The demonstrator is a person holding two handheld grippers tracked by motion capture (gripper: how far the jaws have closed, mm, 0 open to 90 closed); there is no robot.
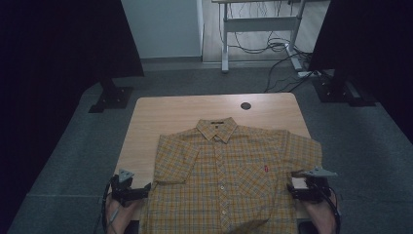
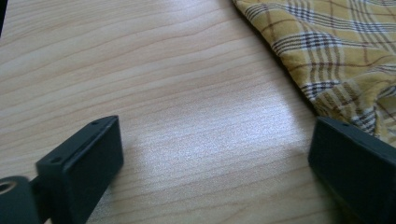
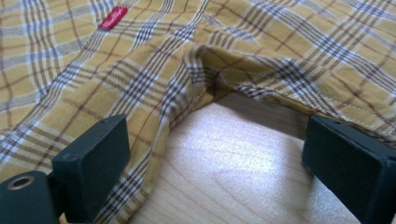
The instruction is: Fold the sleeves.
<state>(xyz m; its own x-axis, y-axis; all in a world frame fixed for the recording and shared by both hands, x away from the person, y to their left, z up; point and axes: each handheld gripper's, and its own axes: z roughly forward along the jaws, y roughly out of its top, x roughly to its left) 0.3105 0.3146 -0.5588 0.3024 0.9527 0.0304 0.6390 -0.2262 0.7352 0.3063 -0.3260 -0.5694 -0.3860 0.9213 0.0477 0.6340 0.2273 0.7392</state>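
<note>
The high view is dim, with dark corners. Soft glare lies on the light wooden table [image 2: 187,140]; the near black jaws are blurred.

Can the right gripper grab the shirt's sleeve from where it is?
Probably yes. The right gripper is open, and the sleeve's underarm fold lies just ahead of its fingers with bare table between them.
</note>
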